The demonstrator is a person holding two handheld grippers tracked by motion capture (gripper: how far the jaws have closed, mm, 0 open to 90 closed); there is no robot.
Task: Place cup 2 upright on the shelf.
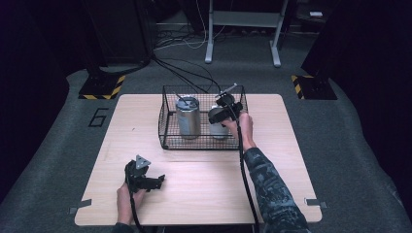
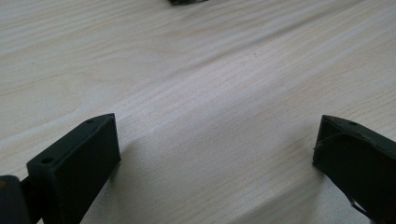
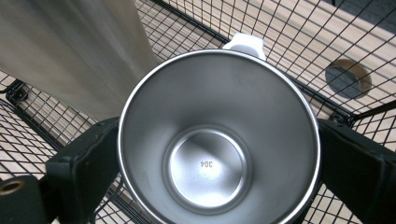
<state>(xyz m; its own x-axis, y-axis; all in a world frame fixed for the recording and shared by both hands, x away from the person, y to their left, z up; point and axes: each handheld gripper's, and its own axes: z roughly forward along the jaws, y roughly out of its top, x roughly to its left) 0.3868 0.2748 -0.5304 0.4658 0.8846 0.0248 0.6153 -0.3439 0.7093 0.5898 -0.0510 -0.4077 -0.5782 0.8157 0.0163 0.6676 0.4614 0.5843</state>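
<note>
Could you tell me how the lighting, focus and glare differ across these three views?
High view: the table is evenly lit, its surroundings fall to near black, detail is soft. Left gripper view: the wood grain blurs toward the top, and the left claw throws soft shadows. Right gripper view: the steel cup is sharp with mild sheen inside, while the tall container beside it is blurred.

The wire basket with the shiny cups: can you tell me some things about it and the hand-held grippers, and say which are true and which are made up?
1. The right hand-held gripper has its jaws on either side of a steel cup. True.
2. That cup is full of water. False: it is empty.
3. The cup sits inside the wire basket. True.
4. The left hand-held gripper holds a spoon. False: its jaws are open over the bare wooden table.
</note>
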